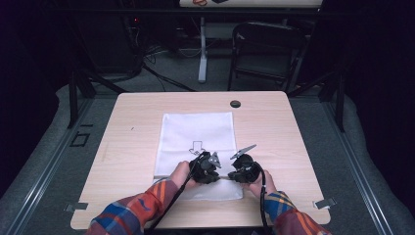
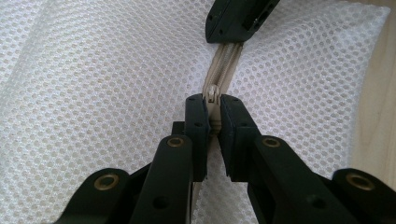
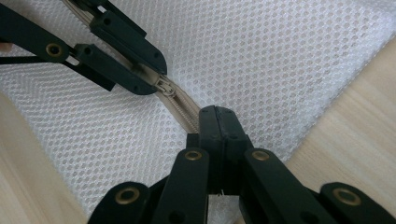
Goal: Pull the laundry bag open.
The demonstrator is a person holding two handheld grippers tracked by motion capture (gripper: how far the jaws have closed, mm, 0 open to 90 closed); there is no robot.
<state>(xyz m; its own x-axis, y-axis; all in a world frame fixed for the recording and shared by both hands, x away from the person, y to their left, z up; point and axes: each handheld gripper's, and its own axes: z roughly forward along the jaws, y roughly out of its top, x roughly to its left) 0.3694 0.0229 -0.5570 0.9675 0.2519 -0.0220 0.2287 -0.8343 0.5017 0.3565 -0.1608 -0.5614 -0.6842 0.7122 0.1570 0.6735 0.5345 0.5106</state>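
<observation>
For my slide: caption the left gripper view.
Left tongs pinch the beige zipper slider on a white mesh bag.

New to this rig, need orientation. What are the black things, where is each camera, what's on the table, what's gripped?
No robot here: a person in plaid sleeves holds a pair of black tongs in each hand. The wide picture looks down from above onto a wooden table. The two close-ups come from cameras riding on the tongs, looking along their jaws.

On the table lies a white mesh bag with a beige zipper along its near edge.

The left tongs are shut on the zipper slider. The right tongs are shut on the zipper tape a little further along; they show again at the top of the left close-up. Behind the table stands a dark chair.
</observation>
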